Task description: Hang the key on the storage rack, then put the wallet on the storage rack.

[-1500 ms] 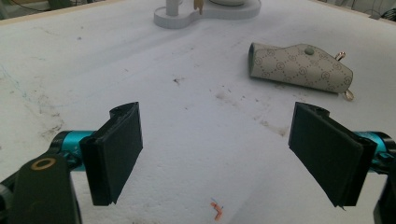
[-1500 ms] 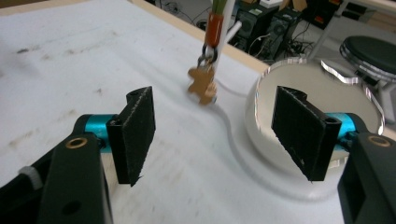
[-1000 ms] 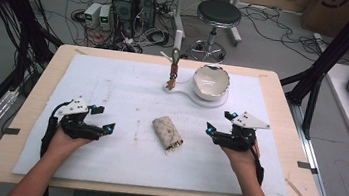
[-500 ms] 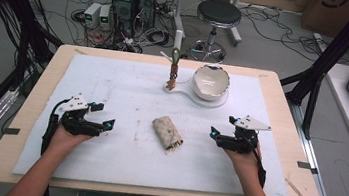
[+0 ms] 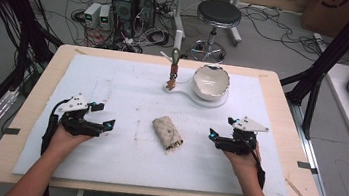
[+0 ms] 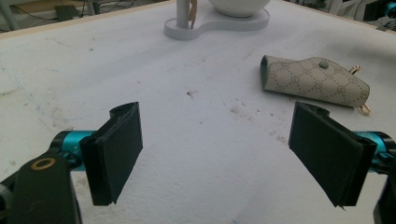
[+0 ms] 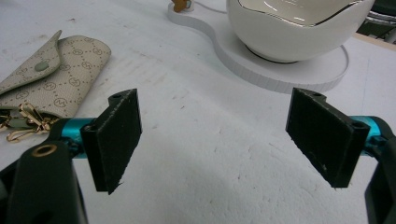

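High view: right gripper [image 5: 220, 134] fingers just opened wider; pouch [image 5: 167, 132] seemingly unmoved.

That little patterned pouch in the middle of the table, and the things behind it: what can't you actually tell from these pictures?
- Patterned pouch: its contents are hidden by the snapped flap in every view.
- Gold clips: partly behind the right gripper's jaw in the right gripper view.
- White bowl: top cut off in the left gripper view.
- Small figure on the post: too small in the high view.
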Available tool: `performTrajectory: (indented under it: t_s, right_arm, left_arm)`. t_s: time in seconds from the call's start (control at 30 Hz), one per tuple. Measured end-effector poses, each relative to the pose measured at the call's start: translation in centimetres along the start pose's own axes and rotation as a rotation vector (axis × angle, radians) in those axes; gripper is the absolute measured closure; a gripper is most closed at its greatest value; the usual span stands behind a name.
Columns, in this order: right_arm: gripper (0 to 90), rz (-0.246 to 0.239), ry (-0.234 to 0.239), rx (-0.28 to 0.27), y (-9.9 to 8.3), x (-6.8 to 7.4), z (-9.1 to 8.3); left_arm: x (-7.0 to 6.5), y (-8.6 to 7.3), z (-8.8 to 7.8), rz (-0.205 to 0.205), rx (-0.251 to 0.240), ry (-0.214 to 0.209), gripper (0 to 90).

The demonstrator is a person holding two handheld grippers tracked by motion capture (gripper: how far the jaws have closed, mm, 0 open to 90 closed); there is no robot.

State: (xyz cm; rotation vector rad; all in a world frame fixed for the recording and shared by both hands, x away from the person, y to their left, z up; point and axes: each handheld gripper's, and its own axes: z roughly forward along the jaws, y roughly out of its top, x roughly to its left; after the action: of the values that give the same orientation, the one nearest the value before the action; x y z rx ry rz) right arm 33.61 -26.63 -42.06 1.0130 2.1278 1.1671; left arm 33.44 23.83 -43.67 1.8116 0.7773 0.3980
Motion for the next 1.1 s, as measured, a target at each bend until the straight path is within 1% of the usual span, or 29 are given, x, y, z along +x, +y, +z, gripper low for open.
performTrajectory:
  t_s: [0.07,0.13,0.2,0.3,0.37,0.4,0.43,0.5,0.53,0.67,0.77,0.83,0.9,0.97,1.1]
  right_arm:
    - [18.6,-0.002,0.006,0.007,0.0,0.0,0.0]
    - [18.6,-0.002,0.001,0.003,0.0,-0.1,0.0]
    - [18.6,0.01,0.004,-0.001,0.0,-0.1,0.0]
    - [18.6,0.015,0.003,-0.003,0.0,-0.1,0.0]
    - [18.6,0.008,0.004,0.0,0.0,-0.1,0.2]
    - [18.6,0.012,0.005,0.002,0.0,-0.1,0.2]
    - [18.6,0.002,0.005,0.004,0.1,-0.1,0.2]
    - [18.6,0.004,0.006,0.003,0.1,0.2,0.2]
    - [18.6,-0.004,0.009,0.004,0.2,0.2,0.2]
    - [18.7,-0.022,0.022,0.002,0.4,0.8,0.2]
    - [18.6,-0.033,0.035,-0.003,0.6,1.2,0.4]
    - [18.6,-0.032,0.05,0.006,0.8,1.6,0.6]
    - [18.6,-0.035,0.071,0.017,1.0,2.3,1.0]
    - [18.6,-0.054,0.089,0.026,1.2,3.1,1.3]
    - [18.6,-0.098,0.132,0.035,1.8,5.2,2.1]
  left_arm:
    - [-0.1,0.0,0.0,0.002,-0.003,-0.001,17.6]
    - [0.0,0.1,0.1,0.003,-0.005,-0.001,17.6]
    - [0.2,0.0,0.1,-0.005,-0.003,0.002,17.6]
    - [0.4,-0.1,0.1,-0.013,-0.004,0.004,17.6]
    - [0.5,-0.1,-0.1,-0.021,-0.014,0.009,17.6]
    - [0.6,-0.1,-0.1,-0.022,-0.013,0.009,17.6]
    - [0.6,-0.1,-0.2,-0.021,-0.01,0.009,17.6]
    - [0.5,-0.1,-0.2,-0.018,-0.007,0.012,17.6]
    - [0.3,-0.1,-0.3,-0.008,-0.002,0.013,17.6]
    - [-0.1,0.0,-0.4,0.009,0.004,0.012,17.6]
    - [-0.2,-0.1,-0.5,0.014,0.009,0.008,17.6]
    - [0.0,-0.2,-0.5,0.006,0.01,0.012,17.6]
    - [0.2,-0.3,-0.5,-0.003,0.011,0.016,17.6]
    - [0.4,-0.4,-0.5,-0.013,0.01,0.022,17.6]
    - [0.2,-0.3,-0.6,-0.008,0.004,0.024,17.6]
